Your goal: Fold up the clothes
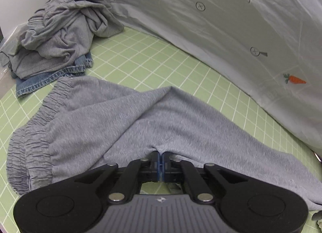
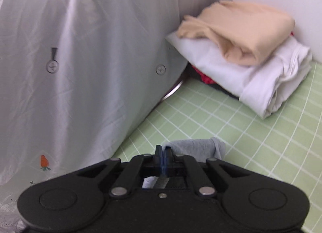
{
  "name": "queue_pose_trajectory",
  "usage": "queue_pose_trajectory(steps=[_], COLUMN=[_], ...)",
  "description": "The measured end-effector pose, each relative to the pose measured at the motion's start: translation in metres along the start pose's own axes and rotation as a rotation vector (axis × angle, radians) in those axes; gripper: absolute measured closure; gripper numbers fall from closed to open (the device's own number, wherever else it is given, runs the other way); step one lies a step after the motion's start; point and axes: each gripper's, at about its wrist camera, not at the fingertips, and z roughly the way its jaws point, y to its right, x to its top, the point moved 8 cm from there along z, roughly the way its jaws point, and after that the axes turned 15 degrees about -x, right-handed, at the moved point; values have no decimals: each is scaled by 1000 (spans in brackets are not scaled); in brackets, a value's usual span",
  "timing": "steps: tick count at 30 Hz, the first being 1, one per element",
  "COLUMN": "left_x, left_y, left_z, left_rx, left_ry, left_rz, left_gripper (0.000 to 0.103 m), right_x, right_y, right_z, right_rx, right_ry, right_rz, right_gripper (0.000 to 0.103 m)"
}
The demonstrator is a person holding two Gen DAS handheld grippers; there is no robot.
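Note:
Grey sweatpants (image 1: 124,120) lie spread on the green grid mat (image 1: 161,59), their gathered waistband at the left. My left gripper (image 1: 161,155) is shut on a pinch of the grey fabric near the crotch, which is pulled up into a ridge. In the right wrist view my right gripper (image 2: 164,153) is shut on another part of the grey sweatpants (image 2: 197,148), a leg end that drapes off to the right of the fingers above the mat.
A crumpled grey garment (image 1: 64,31) lies on a denim piece (image 1: 46,80) at the back left. A white carrot-print sheet (image 1: 231,31) hangs along the back. At the right stands a folded stack, a beige garment (image 2: 241,29) on a white one (image 2: 261,80).

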Motion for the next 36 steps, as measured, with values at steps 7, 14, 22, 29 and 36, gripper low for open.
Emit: queue_pose_trajectory(steps=[7, 14, 22, 29, 36], left_x=[-46, -142, -159, -163, -161], left_y=[-10, -38, -16, 9, 25], left_z=[-61, -67, -85, -87, -98], left_rx=[-16, 133, 91, 66, 71], left_ry=[11, -132, -103, -84, -82], left_rz=[14, 52, 83, 120, 170], left_gripper=[101, 100, 72, 64, 59], right_x=[-8, -119, -134, -134, -134], right_y=[58, 148, 188, 209, 209], right_z=[-84, -67, -75, -26, -16], right_rx=[-37, -121, -168, -226, -215], right_ry=[60, -276, -238, -253, -211], right_rz=[-69, -172, -288, -400, -519], right_gripper=[101, 92, 24, 23, 50])
